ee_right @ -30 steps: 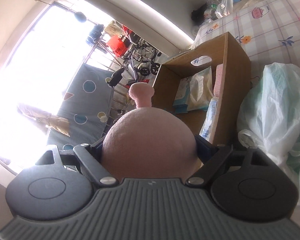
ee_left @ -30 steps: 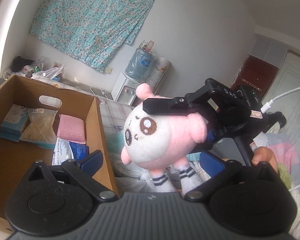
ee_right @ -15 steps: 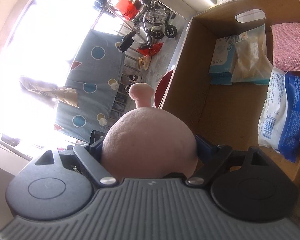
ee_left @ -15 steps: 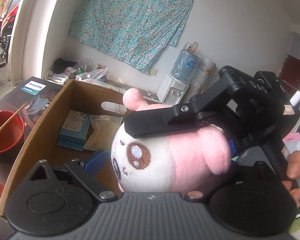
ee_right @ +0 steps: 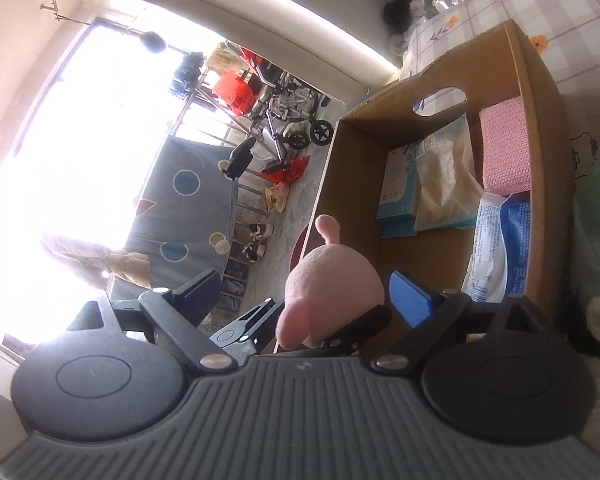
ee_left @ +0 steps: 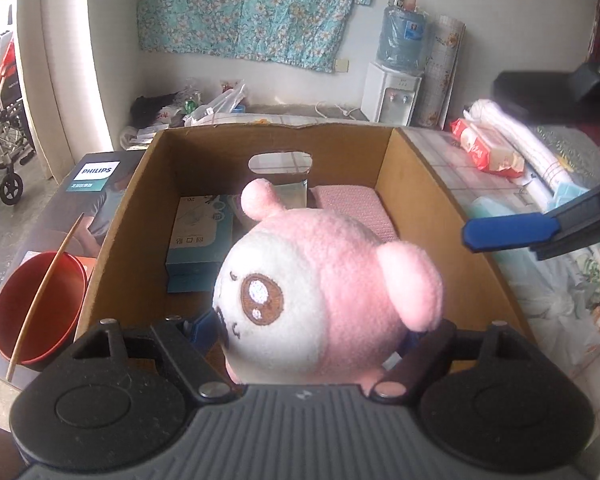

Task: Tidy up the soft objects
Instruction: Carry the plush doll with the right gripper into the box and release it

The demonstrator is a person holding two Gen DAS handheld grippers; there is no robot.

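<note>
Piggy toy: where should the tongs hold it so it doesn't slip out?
Hold the piggy toy around its round body, one pad on each side, coming from behind as the left tongs do, now closing around it. The middle is widest and squishy, so the pads sink in. The ear and arm are small nubs that would likely slip.

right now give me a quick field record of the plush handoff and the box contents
item: pink and white plush toy, above the cardboard box
left gripper: closing, plush between its fingers
right gripper: opening, fingers clear of the plush
box contents: pink cloth, blue paper carton, clear bag, blue and white packet
beside box: red bowl with a stick
</note>
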